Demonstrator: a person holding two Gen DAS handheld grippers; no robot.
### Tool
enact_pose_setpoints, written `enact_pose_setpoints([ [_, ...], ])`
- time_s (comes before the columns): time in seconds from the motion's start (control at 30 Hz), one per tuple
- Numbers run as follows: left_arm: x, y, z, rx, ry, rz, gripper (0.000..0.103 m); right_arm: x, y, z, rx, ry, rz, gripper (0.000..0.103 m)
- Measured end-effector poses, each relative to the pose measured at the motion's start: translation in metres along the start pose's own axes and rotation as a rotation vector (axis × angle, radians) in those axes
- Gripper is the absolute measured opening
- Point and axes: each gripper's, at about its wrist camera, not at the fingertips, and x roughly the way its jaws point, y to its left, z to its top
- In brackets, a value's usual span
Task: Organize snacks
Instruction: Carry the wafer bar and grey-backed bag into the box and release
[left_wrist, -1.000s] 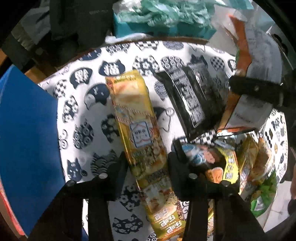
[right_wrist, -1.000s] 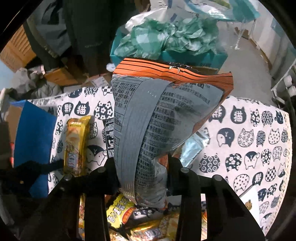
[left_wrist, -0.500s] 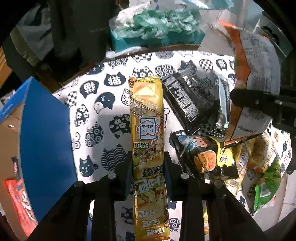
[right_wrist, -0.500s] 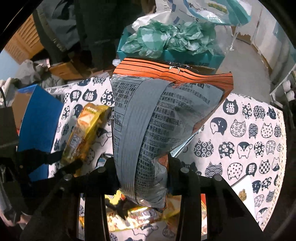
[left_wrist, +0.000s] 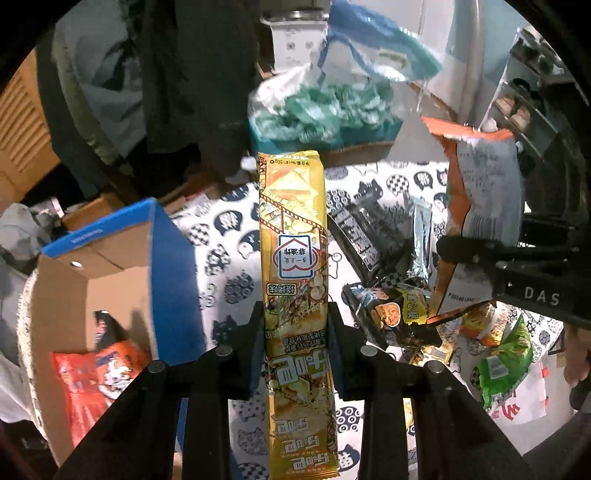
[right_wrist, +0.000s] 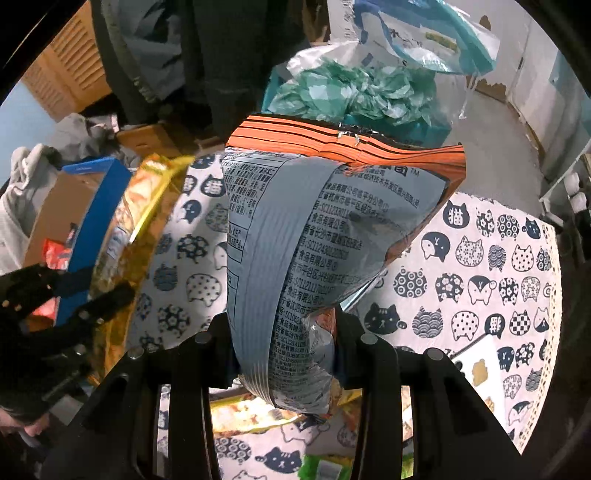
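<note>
My left gripper (left_wrist: 295, 317) is shut on a long yellow snack pack (left_wrist: 291, 236) and holds it upright above the cat-print tablecloth (left_wrist: 229, 251). The pack also shows in the right wrist view (right_wrist: 125, 229), beside the left gripper (right_wrist: 92, 299). My right gripper (right_wrist: 284, 332) is shut on an orange and grey snack bag (right_wrist: 314, 229), lifted off the table; the bag shows at the right of the left wrist view (left_wrist: 480, 206). A blue cardboard box (left_wrist: 110, 266) stands open at the left with a red snack bag (left_wrist: 96, 376) inside.
Loose snacks lie on the cloth: a black pack (left_wrist: 362, 236), a black and yellow pack (left_wrist: 395, 314), a green bag (left_wrist: 506, 362). A teal bin of green bags (left_wrist: 325, 114) and dark clothing (left_wrist: 192, 74) stand behind the table.
My left gripper has closed on the yellow pack and lifted it off the cloth, tilting it upright toward the blue box. The right gripper keeps holding the orange bag, raised slightly.
</note>
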Motion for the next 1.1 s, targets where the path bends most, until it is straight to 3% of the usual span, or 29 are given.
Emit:
enact_pose_setpoints([
  [0.77, -0.084, 0.038, -0.024, 0.006, -0.160, 0.029, 0.030, -0.056, 0.067, -0.011, -0.110, -0.071, 0.090, 0.037],
  [1.1, -0.090, 0.090, -0.042, -0.074, -0.166, 0.051, 0.030, -0.050, 0.111, 0.000, -0.164, -0.064, 0.122, 0.037],
])
